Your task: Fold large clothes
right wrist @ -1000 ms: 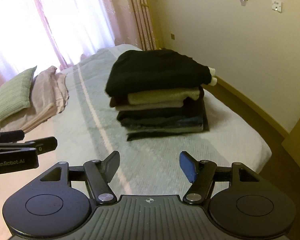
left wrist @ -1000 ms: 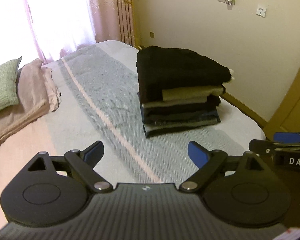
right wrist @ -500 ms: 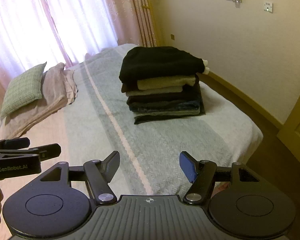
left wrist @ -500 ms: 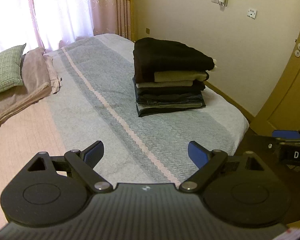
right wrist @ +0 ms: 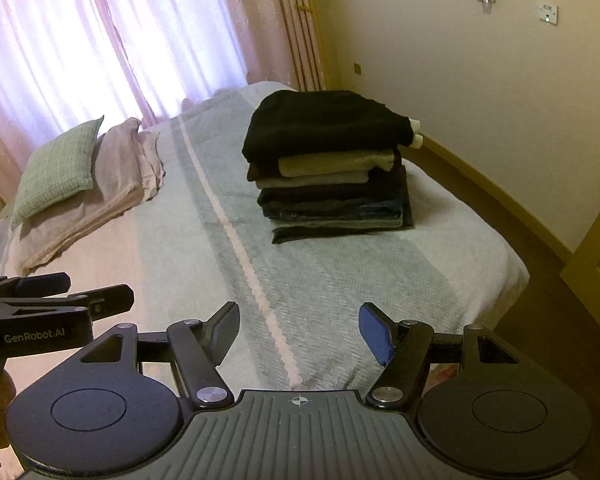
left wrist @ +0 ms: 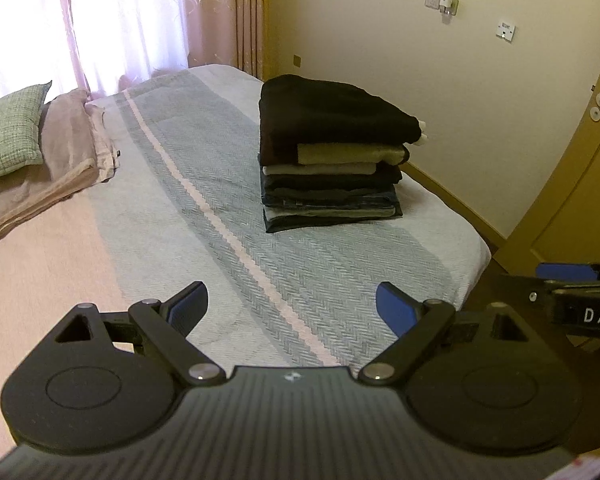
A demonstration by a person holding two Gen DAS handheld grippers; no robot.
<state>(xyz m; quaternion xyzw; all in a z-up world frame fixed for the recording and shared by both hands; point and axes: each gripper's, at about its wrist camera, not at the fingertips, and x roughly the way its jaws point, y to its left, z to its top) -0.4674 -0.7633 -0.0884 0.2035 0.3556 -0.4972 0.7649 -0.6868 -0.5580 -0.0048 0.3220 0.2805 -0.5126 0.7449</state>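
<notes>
Both the left tool (left wrist: 291,307) and right tool (right wrist: 299,334) gape empty above the bed (left wrist: 340,280), well short of the folded stack (left wrist: 332,152).

Striped bedspread (left wrist: 284,264) bare ahead; clothes stack (left wrist: 332,156) blocks far right, pillow (right wrist: 56,168) far left.

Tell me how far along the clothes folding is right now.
Done: a stack of folded clothes sits on the bed, a black garment on top. In hand: nothing; the left gripper and right gripper are open and empty. Left: no unfolded clothing is in view.
</notes>
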